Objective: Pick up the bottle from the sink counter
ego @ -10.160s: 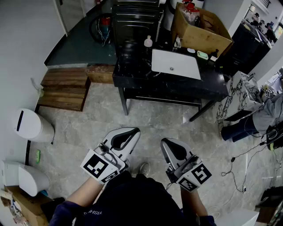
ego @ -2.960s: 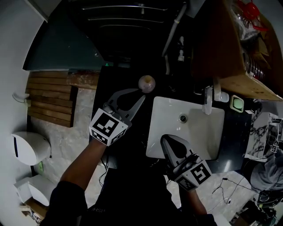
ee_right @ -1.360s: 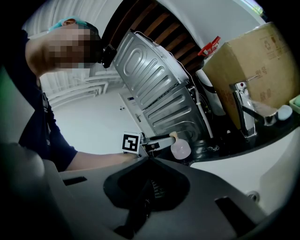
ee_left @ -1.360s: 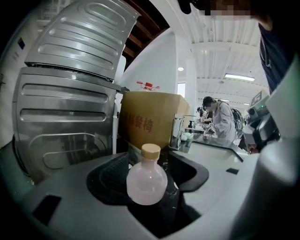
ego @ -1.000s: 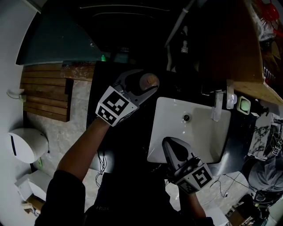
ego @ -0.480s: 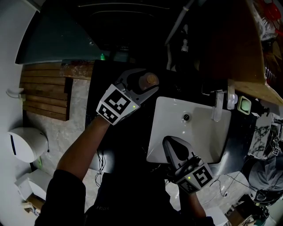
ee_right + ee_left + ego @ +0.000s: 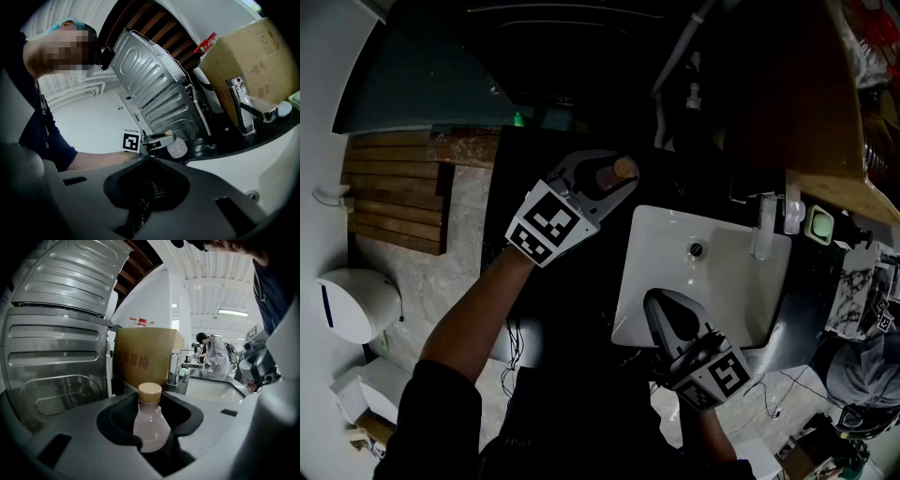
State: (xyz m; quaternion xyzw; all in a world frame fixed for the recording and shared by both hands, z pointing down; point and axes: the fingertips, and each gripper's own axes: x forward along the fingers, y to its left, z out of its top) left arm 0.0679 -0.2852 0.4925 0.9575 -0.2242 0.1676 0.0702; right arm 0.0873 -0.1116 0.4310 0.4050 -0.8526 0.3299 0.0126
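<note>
Gripping the bottle (image 7: 150,425), upright on the dark table (image 7: 567,281) left of the sink (image 7: 722,295), with the left claw (image 7: 617,172), jaws just drawn in; right claw (image 7: 661,305) clenched, empty, over the sink's near edge.

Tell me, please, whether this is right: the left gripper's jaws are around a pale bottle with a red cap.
The cap is tan, not red; the left gripper view shows it. The jaws of the left gripper, which have just been closing, are indeed around the pale bottle.
</note>
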